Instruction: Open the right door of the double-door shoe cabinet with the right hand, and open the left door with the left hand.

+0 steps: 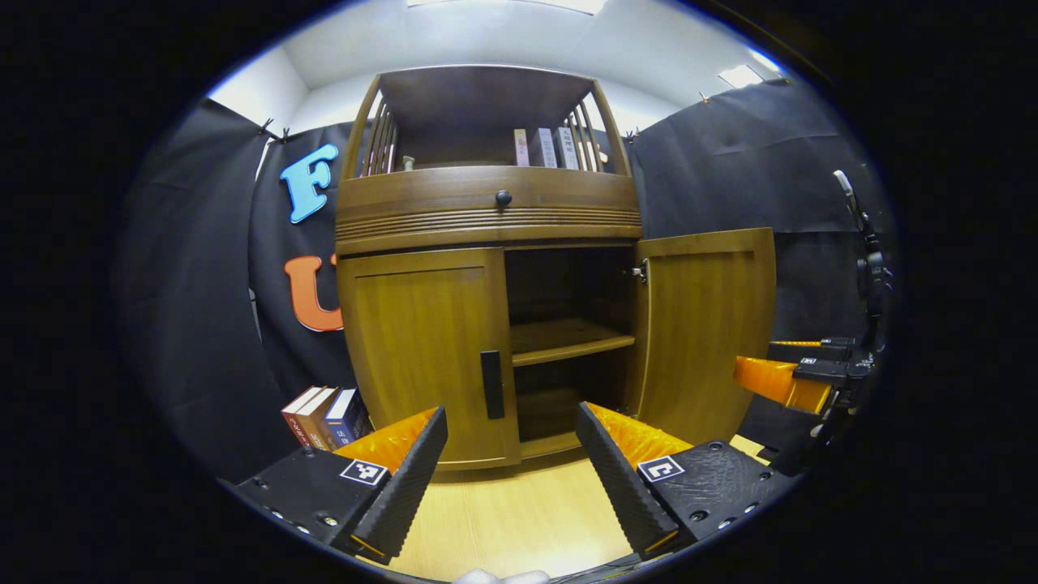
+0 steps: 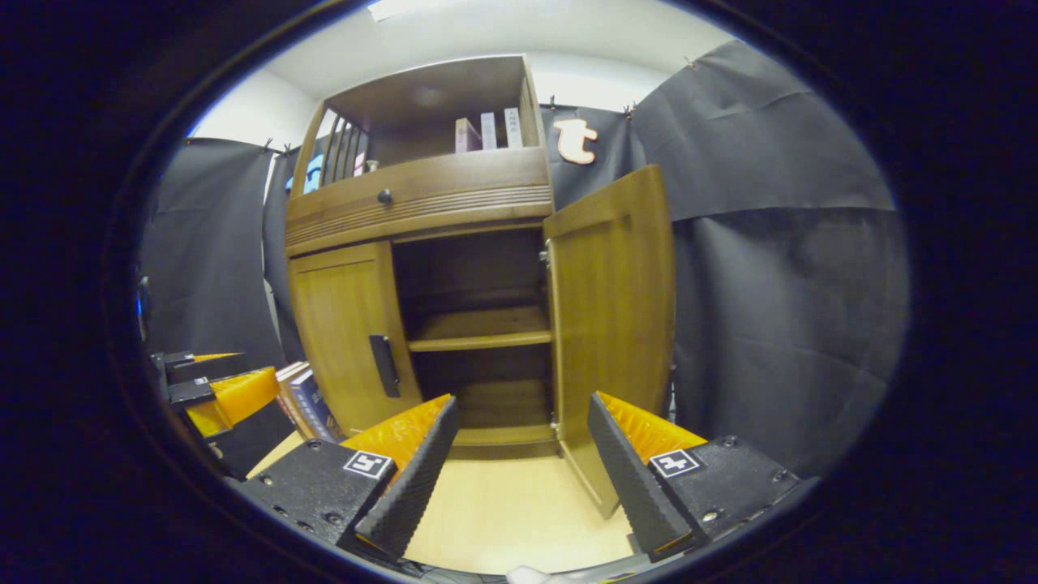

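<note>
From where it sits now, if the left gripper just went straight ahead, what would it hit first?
Probably the closed left door, around its dark handle. The open left gripper points near that door's inner edge, so a slight drift right would carry it into the open compartment; depth is unclear.

Several books [image 1: 326, 415] are stood on the pale wood floor [image 1: 519, 511] (spines outward). More books [image 1: 545, 148] are seen on the top shelf.

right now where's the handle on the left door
In the left gripper view the dark handle sits upright on the closed left door, at its inner edge beside the open compartment, just above the left gripper.
</note>
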